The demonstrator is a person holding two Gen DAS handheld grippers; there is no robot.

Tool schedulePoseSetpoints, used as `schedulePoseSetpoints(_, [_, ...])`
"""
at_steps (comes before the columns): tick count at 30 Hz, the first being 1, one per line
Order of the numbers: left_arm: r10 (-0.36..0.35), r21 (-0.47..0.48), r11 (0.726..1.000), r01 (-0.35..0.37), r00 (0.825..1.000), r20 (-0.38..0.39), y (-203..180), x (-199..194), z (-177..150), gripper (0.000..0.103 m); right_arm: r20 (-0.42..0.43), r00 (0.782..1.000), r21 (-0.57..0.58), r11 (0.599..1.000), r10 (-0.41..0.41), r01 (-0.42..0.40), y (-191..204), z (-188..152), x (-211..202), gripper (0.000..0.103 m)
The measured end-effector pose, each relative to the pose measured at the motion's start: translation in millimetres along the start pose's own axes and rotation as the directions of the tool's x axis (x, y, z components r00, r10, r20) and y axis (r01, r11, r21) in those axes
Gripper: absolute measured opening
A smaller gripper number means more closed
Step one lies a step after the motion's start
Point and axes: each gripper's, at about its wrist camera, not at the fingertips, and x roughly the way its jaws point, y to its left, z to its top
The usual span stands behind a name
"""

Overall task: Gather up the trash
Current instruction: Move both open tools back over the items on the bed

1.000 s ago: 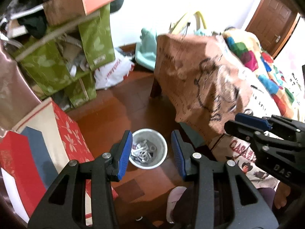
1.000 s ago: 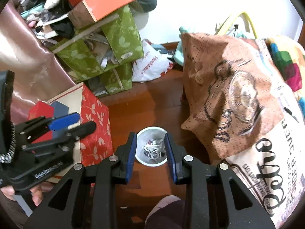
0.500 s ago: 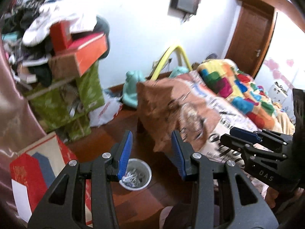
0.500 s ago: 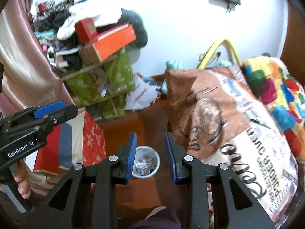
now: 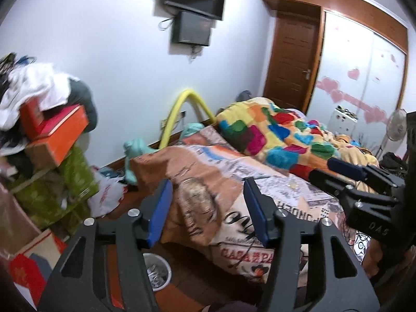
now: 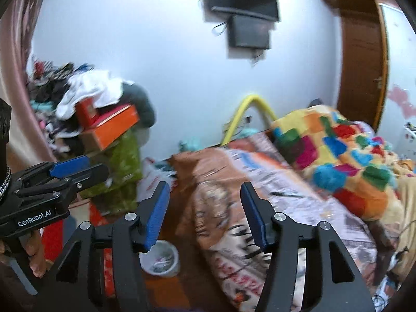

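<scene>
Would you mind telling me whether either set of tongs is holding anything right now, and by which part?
Nothing is held. The left tongs and the right tongs are both open, with only the bed and floor showing between their fingers.

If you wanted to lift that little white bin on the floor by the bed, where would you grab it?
Probably by the rim of the white bin, coming straight down from above. It stands upright with its mouth open, so one finger could slip inside and one outside the thin wall. Both tools are open and empty now.
</scene>
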Motion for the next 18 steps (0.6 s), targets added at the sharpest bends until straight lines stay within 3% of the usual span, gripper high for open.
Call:
schedulePoseSetpoints(7, [-0.097,0.05,0.994,0.098,0.995,-0.024,-57.1,44.7,18.1,0.057,0.03,0.991,0.048,0.991,-0.127,0.126,-62.0,-0.2,-8.4,0.053])
schedulePoseSetpoints(18, [-0.2,0.09,0.973,0.215,0.969,-0.146,-120.8,165.1,27.4,0.057,-0.054,0.965,0.211,0.942,-0.255,0.261,-182.3,-24.1,18.8,0.053])
